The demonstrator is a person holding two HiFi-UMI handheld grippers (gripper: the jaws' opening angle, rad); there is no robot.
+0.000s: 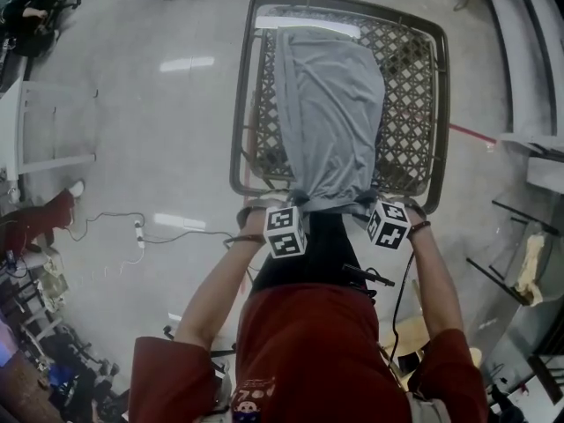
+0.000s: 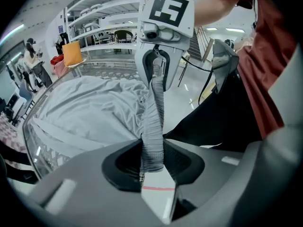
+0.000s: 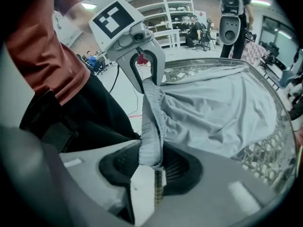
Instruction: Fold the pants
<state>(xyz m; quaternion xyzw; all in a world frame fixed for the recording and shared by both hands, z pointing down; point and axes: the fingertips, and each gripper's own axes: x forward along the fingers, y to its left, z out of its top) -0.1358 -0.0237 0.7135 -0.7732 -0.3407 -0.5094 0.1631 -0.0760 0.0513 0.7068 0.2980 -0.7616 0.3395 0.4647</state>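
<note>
Grey pants (image 1: 330,122) lie lengthwise on a dark lattice-topped table (image 1: 238,148), legs stretched toward the far end. The waistband hangs at the near edge, pulled taut between both grippers. My left gripper (image 1: 298,204) is shut on the waistband's left corner; in the left gripper view the gathered elastic band (image 2: 154,126) runs straight up out of the left gripper (image 2: 152,162). My right gripper (image 1: 367,204) is shut on the right corner, and the band (image 3: 152,126) sits pinched in the right gripper (image 3: 152,162). Each gripper view shows the opposite gripper gripping the band's other end.
The table's metal rim (image 1: 441,104) frames the lattice. A white cable and power strip (image 1: 139,232) lie on the floor at left. Shelving (image 1: 529,148) stands at right, a white bench (image 1: 35,139) at left. A person (image 3: 234,13) stands beyond the table.
</note>
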